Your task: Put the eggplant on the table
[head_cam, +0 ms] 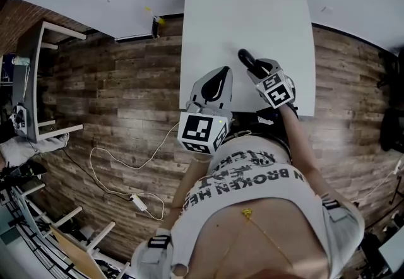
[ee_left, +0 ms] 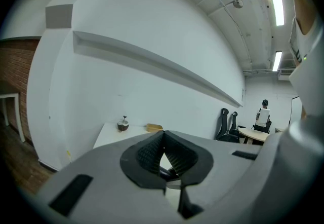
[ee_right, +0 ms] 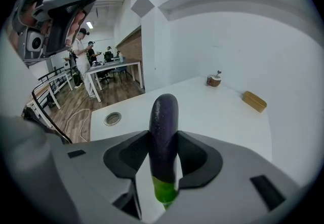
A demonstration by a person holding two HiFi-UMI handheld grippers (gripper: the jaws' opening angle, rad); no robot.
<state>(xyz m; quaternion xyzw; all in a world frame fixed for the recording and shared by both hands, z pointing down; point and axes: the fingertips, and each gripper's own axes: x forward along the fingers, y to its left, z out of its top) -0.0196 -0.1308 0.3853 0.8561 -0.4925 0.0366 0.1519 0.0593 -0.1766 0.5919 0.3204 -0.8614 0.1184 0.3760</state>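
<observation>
My right gripper (ee_right: 163,153) clamps the eggplant (ee_right: 163,121) lengthwise, tip pointing far and tilted down over the table's (head_cam: 252,12) near end, so it can lie flat. My left gripper (ee_left: 163,161) hangs closed and empty at the left, out of the way.

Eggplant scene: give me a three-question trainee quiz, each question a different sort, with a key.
1. True or false: the eggplant lies loose on the white table, free of both grippers.
2. What sits at the table's far end? A) a tan block B) a red cup C) a knife
3. Fill in: the eggplant is clamped between the fingers of the ___ gripper, green stem end nearest that gripper's camera.
Key: 1 false, it is held over the table. 2 A. 3 right: the right gripper.
</observation>
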